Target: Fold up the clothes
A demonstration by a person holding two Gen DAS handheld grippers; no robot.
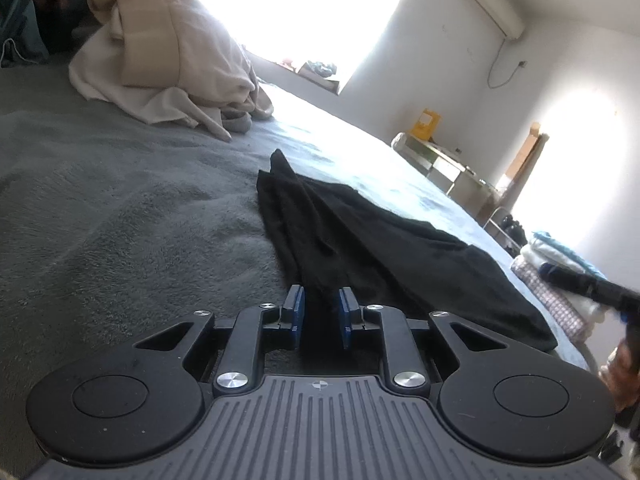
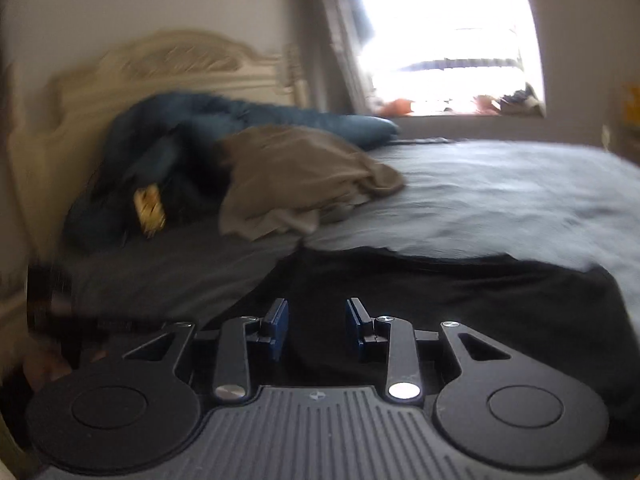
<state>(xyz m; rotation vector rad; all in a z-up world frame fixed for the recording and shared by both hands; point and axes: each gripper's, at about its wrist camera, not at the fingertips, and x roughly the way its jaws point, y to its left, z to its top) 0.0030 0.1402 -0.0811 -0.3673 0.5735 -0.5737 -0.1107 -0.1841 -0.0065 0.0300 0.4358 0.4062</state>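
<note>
Grey bedding covers a bed (image 1: pixel 120 208) that serves as the folding surface, with a bright window beyond it and a cream headboard (image 2: pixel 160 64) at one end. On the near part of the bed lies the black garment (image 1: pixel 380 240), spread low and long with ridges running away from the left wrist camera; it looks laid out flat so its edges can be brought together.

At its near edge sits the left gripper (image 1: pixel 321 312), jaws a little apart with dark cloth lying between the pads, though not visibly pinched. Over the same black cloth hangs the right gripper (image 2: pixel 317 326), its jaws spread wider and nothing between them (that view is smeared by motion blur). My guess is that both have let go after a fold or a straightening pull.

Further back a beige heap (image 1: pixel 168 60) and a dark blue bundle (image 2: pixel 180 148) wait unfolded. Off the bed's far side, a stack (image 1: pixel 560 280) of folded items suggests where finished pieces go. No basket or box holding clothes shows.
</note>
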